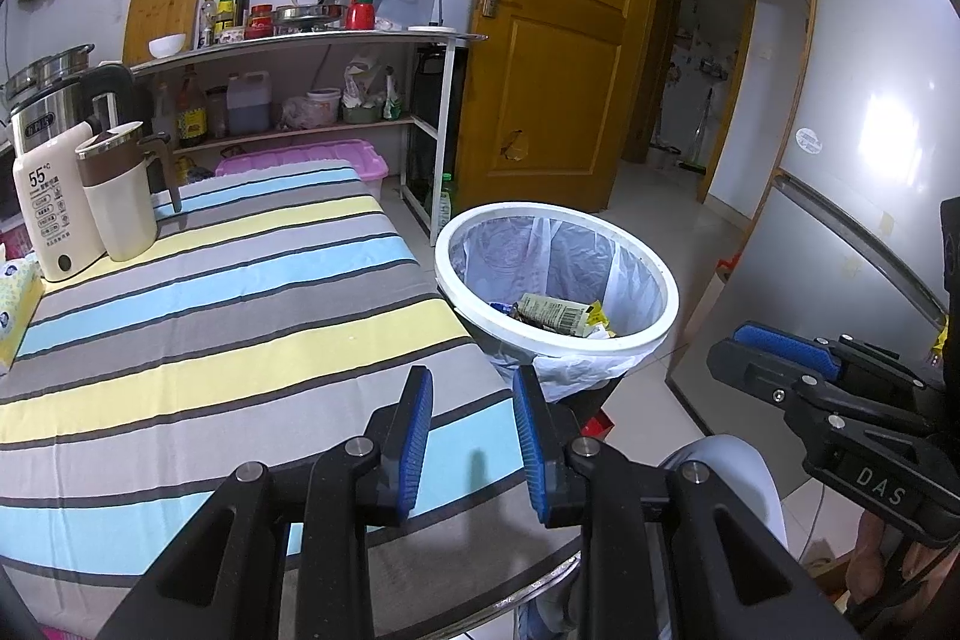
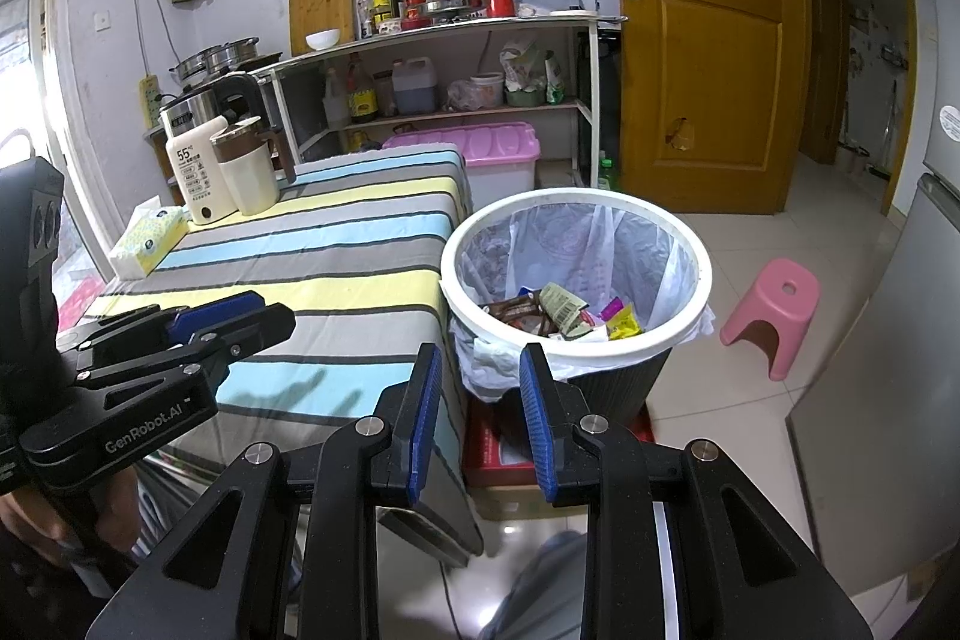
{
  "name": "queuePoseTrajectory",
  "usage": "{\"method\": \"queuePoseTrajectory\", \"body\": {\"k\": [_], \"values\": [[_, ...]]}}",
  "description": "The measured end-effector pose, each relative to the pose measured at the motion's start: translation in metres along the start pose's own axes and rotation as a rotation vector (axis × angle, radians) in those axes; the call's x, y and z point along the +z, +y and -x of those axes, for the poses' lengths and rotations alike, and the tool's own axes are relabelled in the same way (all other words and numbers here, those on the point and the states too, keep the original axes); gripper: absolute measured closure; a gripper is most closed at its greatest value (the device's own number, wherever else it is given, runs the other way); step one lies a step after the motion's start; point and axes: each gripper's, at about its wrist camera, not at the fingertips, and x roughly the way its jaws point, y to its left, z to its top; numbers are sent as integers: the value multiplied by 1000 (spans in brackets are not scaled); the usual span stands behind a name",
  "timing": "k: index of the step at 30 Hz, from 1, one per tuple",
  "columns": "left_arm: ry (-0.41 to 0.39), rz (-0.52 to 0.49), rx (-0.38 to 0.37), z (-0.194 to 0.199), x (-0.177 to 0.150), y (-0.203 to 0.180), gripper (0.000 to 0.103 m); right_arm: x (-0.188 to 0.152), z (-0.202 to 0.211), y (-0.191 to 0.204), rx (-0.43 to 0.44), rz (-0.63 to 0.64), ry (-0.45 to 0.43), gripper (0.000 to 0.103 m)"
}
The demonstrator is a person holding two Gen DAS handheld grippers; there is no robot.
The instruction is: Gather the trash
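Observation:
A dark trash bin with a white rim (image 1: 654, 334) (image 2: 576, 349) and a clear liner stands on the floor beside the striped table (image 1: 198, 292) (image 2: 336, 250). Several wrappers (image 1: 555, 316) (image 2: 564, 316) lie inside it. My left gripper (image 1: 473, 388) is open and empty above the table's near right corner, just left of the bin. My right gripper (image 2: 481, 370) is open and empty over the table's edge, in front of the bin. The right gripper shows at the right in the left wrist view (image 1: 774, 346); the left gripper shows at the left in the right wrist view (image 2: 240, 316).
A white kettle base (image 2: 198, 181), a beige mug (image 2: 249, 175) and a tissue pack (image 2: 147, 241) stand at the table's far end. A pink stool (image 2: 774, 310), a red box (image 2: 498, 445) under the bin, a fridge (image 1: 864, 148), a shelf rack (image 2: 456, 58) and a pink storage box (image 2: 480, 148) surround it.

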Motion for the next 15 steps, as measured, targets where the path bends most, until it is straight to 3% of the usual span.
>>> {"method": "queuePoseTrajectory", "body": {"k": [15], "values": [[-1, -3, 1, -1, -1, -1, 76, 0, 0, 1, 0, 0, 2, 75]]}}
